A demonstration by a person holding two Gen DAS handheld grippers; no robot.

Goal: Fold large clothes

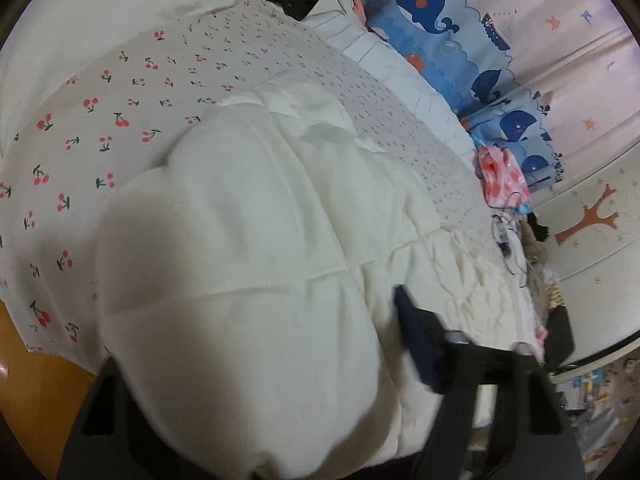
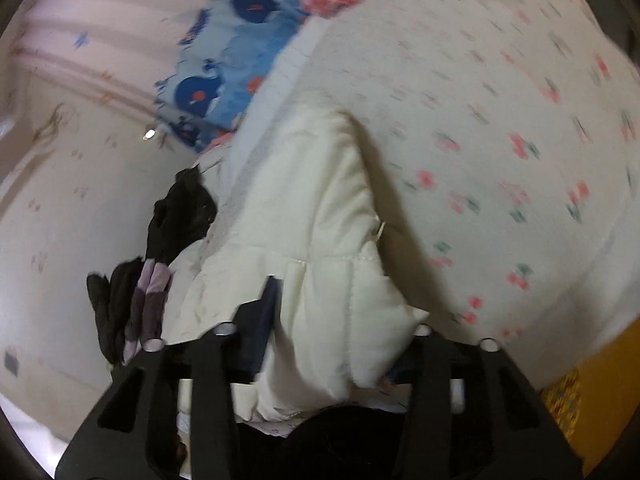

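Note:
A cream-white padded jacket (image 1: 248, 216) lies on a bed with a cherry-print sheet (image 1: 100, 120). In the left wrist view the jacket bulges between my left gripper's (image 1: 260, 364) jaws and hides the left finger; the right finger (image 1: 420, 344) presses against the fabric. In the right wrist view a quilted part of the jacket (image 2: 316, 240) runs between my right gripper's (image 2: 340, 344) jaws, which hold it; the left finger (image 2: 260, 320) shows beside the fabric. The view is blurred by motion.
A blue whale-print quilt (image 1: 448, 28) and pink cloth (image 1: 500, 176) lie along the wall. Dark clothes (image 2: 176, 216) and gloves (image 2: 120, 308) lie at the bed's edge. Cables (image 1: 504, 240) lie on the sheet. Wooden floor (image 1: 24, 360) shows below the bed.

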